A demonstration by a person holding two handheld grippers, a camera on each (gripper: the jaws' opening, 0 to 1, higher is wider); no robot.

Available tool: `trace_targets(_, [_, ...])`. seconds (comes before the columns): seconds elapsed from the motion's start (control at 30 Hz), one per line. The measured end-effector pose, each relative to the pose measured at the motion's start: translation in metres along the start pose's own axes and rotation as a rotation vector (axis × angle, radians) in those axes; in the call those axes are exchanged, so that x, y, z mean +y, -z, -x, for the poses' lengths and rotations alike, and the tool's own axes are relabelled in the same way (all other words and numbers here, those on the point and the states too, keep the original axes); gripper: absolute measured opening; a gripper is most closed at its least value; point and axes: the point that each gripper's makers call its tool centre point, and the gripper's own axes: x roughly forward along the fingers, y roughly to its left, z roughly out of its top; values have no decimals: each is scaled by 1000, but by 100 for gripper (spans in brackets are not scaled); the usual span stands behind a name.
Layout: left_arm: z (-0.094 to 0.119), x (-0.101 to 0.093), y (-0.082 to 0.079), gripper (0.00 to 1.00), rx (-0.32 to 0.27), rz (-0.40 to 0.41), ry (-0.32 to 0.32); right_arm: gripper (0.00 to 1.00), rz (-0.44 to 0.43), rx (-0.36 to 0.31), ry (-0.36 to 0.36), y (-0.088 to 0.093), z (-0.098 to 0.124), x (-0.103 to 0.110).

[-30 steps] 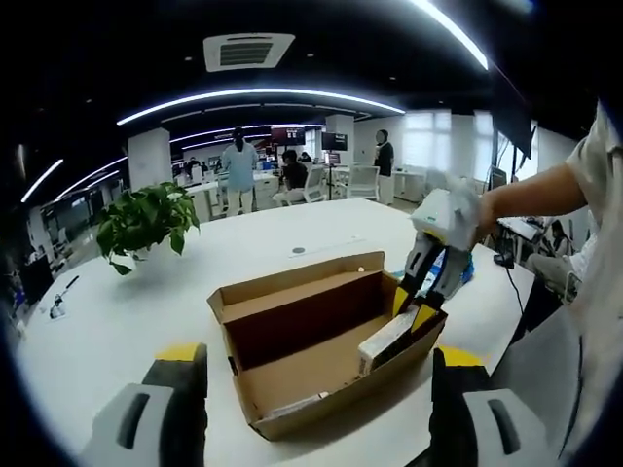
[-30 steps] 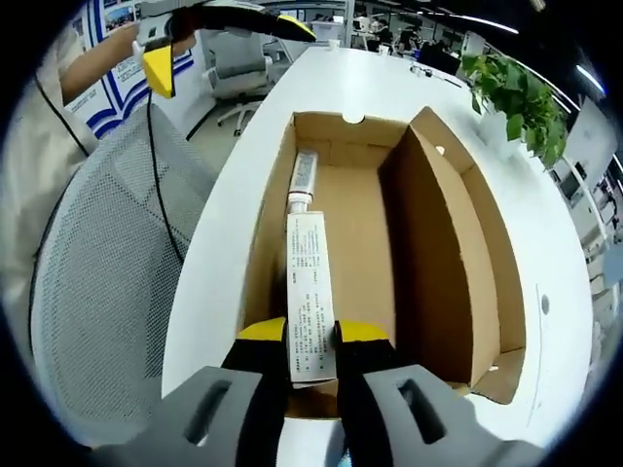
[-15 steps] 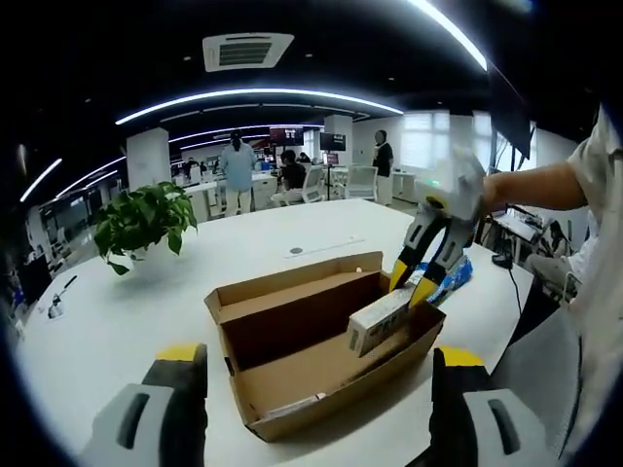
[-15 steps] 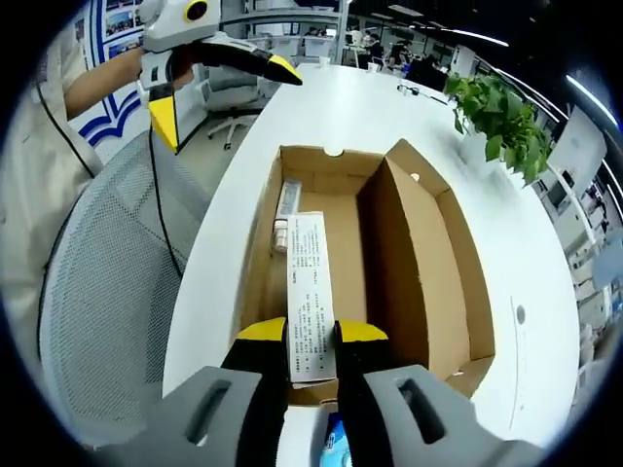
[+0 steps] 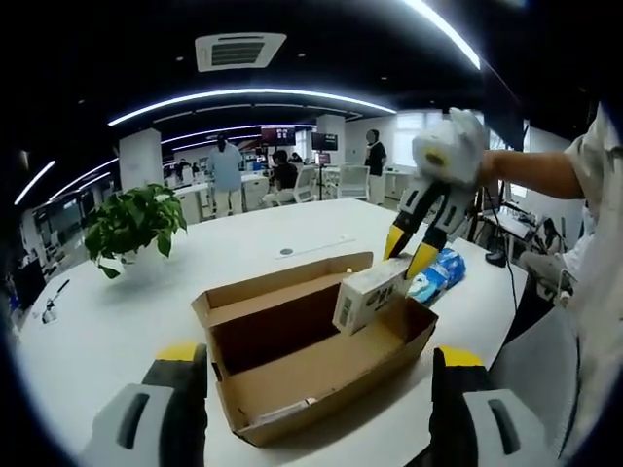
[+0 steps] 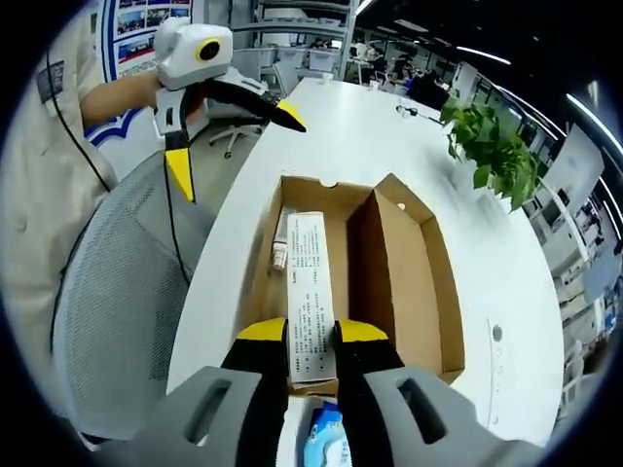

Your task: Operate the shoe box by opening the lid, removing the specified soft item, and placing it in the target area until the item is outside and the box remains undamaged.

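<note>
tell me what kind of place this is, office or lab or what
Most likely an open-plan office. A large white table holds the shoe box and a potted plant, a mesh office chair stands beside it, and people stand among desks under strip lights and a ceiling air vent.

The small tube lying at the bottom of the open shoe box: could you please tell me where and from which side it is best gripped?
Grip the tube across its narrow middle, coming straight down through the open top of the shoe box. It lies flat along the wall, so set the open left tongs crosswise to its length.
</note>
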Motion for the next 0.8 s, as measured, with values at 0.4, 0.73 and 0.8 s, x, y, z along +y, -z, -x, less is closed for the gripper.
trace_targets(0.4, [-7, -6, 2, 98, 13, -5, 23, 15, 44, -19, 43, -12, 41, -10])
trace_targets(0.73, [-10, -13, 1, 98, 17, -17, 45, 15, 60, -10, 90, -7, 77, -23])
trace_targets(0.8, [-10, -13, 1, 98, 16, -18, 47, 15, 59, -6, 97, -5, 85, -26])
